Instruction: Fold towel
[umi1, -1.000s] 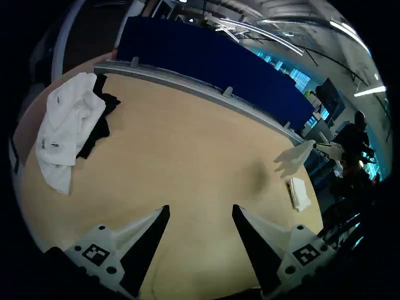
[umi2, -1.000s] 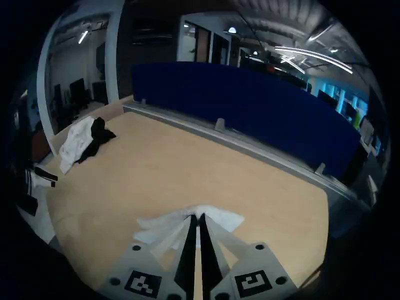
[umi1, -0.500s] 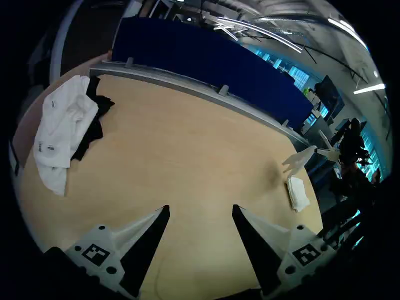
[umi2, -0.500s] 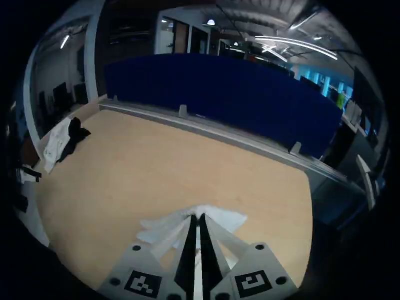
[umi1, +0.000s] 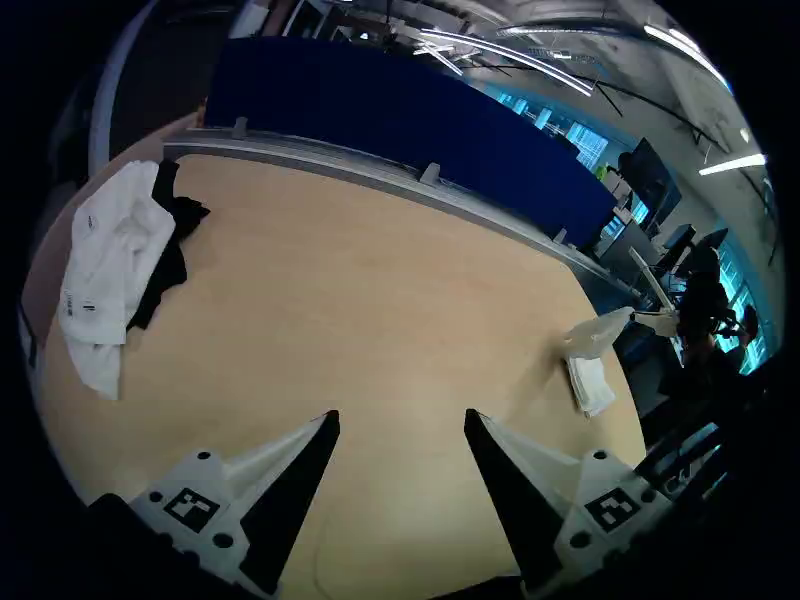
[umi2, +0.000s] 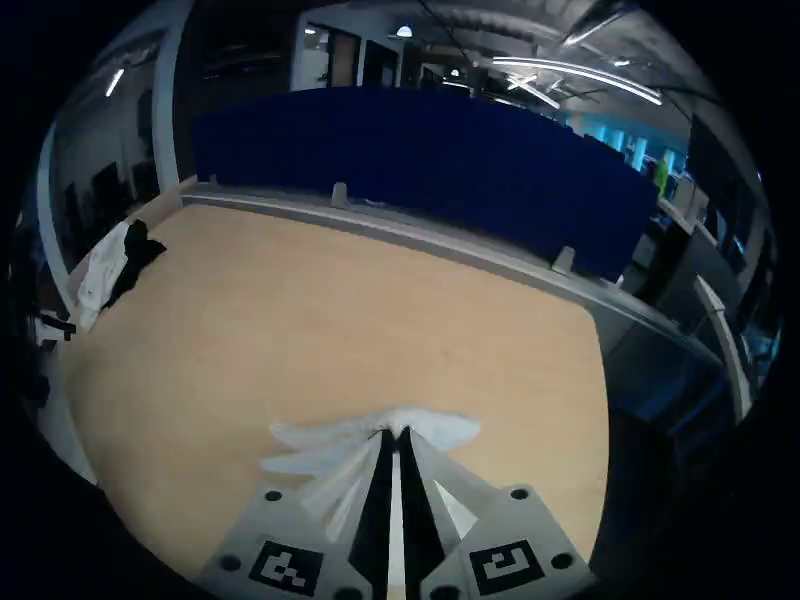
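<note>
One white towel (umi2: 445, 430) is the thing in hand: its cloth spreads to both sides of the right gripper (umi2: 397, 437), whose fingers are pressed together on it with no gap between them. In the left gripper view the same towel hangs from that gripper near the table's far right edge, just above a folded white cloth (umi1: 590, 385) lying on the wood. I cannot tell whether the hanging part and the folded part are one piece or two.

Judging from this, the step is either laying a lifted layer over the part that lies flat or setting a folded towel on another. The next move likely calls for lowering the pinch squarely over the folded cloth, keeping the edges in line, and parting the fingers only once the cloth rests.

Closer in, the left gripper (umi1: 400, 430) is spread wide and holds nothing, hovering over bare table (umi1: 350, 280). Well apart, at the far left, a white garment (umi1: 105, 260) lies heaped over a black garment (umi1: 175, 240). A blue partition (umi1: 400, 110) runs along the table's back edge.

Compared with a second ago, the hanging towel sits lower and closer to the folded cloth and looks less spread. The right gripper view has swung, so the garment heap is smaller and farther left. The left gripper's wide spread is unchanged.
</note>
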